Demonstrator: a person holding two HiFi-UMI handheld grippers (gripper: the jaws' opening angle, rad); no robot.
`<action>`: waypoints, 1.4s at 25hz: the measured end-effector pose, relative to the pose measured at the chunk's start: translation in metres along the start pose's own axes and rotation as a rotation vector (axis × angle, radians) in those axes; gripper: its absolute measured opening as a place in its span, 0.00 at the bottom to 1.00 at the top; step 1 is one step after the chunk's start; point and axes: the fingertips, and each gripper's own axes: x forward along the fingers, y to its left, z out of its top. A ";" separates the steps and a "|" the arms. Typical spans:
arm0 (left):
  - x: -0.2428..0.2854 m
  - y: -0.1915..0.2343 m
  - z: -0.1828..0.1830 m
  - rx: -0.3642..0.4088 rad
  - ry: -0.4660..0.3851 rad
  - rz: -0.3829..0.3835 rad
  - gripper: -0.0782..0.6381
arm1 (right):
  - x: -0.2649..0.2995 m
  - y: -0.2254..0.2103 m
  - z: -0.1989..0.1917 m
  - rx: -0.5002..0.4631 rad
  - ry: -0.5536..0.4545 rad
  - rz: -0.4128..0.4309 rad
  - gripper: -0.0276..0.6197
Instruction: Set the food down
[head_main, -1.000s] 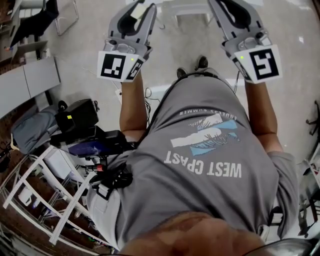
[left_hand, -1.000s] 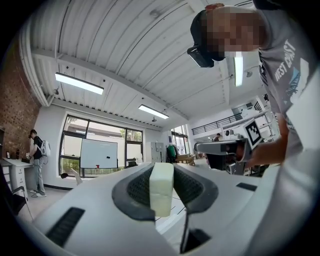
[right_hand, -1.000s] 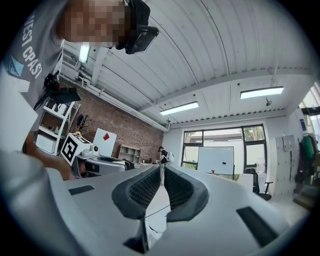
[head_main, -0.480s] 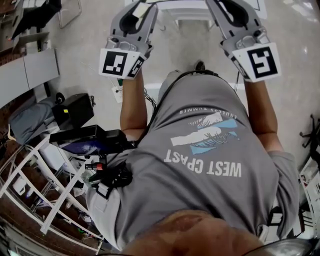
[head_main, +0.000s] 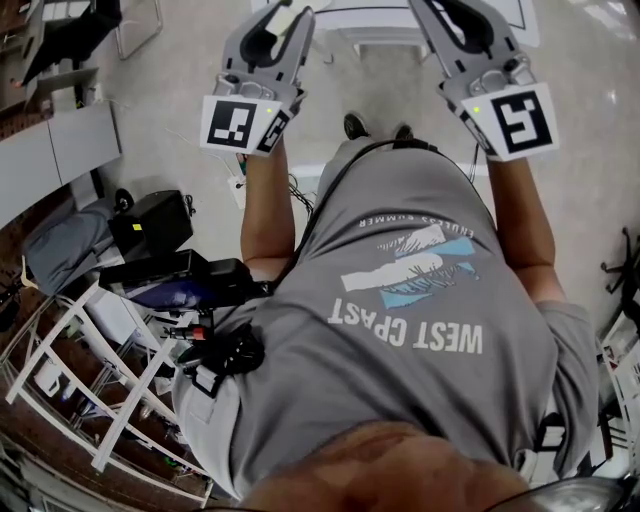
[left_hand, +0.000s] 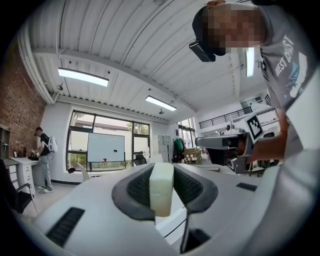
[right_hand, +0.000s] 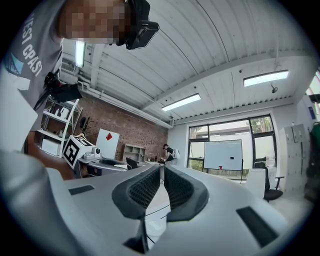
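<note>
**Food block (left_hand: 161, 190) gripped in left gripper (left_hand: 162, 169), off the worktop (head_main: 375, 18)**

Block: pale cream, rectangular. Long axis upright between the fingers (left_hand: 136, 187), which are clenched on its two broad sides; narrow face toward the camera. Held in the air by the near edge of the white worktop; over it or just short of it, cannot tell.

Right gripper (right_hand: 162, 170): fingers pressed together, nothing between.

Room: grey floor (head_main: 160, 90), brick wall (right_hand: 132, 132), whiteboard (left_hand: 105, 147), strip-lit ribbed ceiling (left_hand: 125, 50).
</note>
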 end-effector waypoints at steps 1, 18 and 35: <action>0.000 0.006 0.000 -0.003 0.001 -0.004 0.26 | 0.006 0.001 0.001 -0.003 0.003 -0.002 0.06; 0.035 0.069 -0.041 -0.025 0.025 -0.065 0.26 | 0.068 -0.014 -0.041 -0.008 0.043 -0.039 0.06; 0.096 0.100 -0.056 -0.028 0.093 0.050 0.25 | 0.115 -0.076 -0.059 0.023 0.045 0.093 0.06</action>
